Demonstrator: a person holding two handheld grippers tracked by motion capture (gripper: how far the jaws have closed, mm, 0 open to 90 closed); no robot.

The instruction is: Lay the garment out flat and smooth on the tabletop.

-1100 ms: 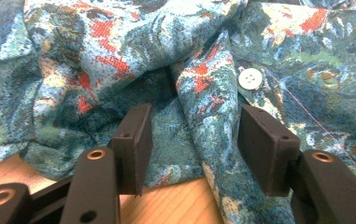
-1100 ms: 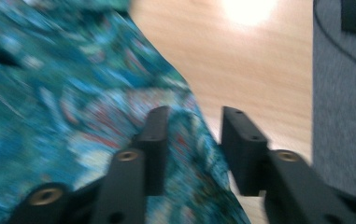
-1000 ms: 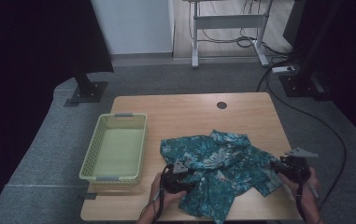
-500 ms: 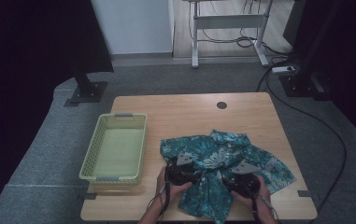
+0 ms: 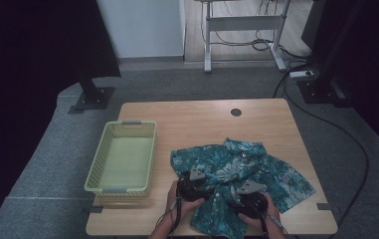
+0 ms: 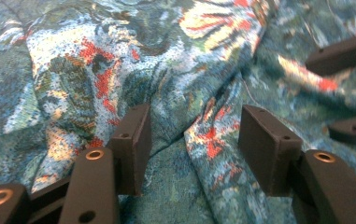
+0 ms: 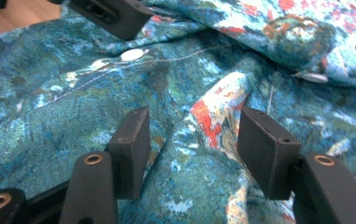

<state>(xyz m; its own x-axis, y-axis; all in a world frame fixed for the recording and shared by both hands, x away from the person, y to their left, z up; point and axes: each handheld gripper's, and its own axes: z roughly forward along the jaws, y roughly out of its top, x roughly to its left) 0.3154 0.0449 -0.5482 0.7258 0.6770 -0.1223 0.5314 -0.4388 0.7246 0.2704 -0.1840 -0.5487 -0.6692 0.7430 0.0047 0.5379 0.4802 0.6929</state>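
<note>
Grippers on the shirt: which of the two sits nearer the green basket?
The left gripper; it works the shirt edge beside the green basket, while the right gripper sits farther away.

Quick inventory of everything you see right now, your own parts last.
Shirt: one, teal floral with red and cream, crumpled on the near right of the table.
Basket: one, light green, on the table's left side.
Table: one, light wood, with a dark round hole near the far edge.
Desk frame: one, grey, on the floor beyond.
Left gripper: black, open over a shirt fold.
Right gripper: black, open over a shirt fold.
</note>
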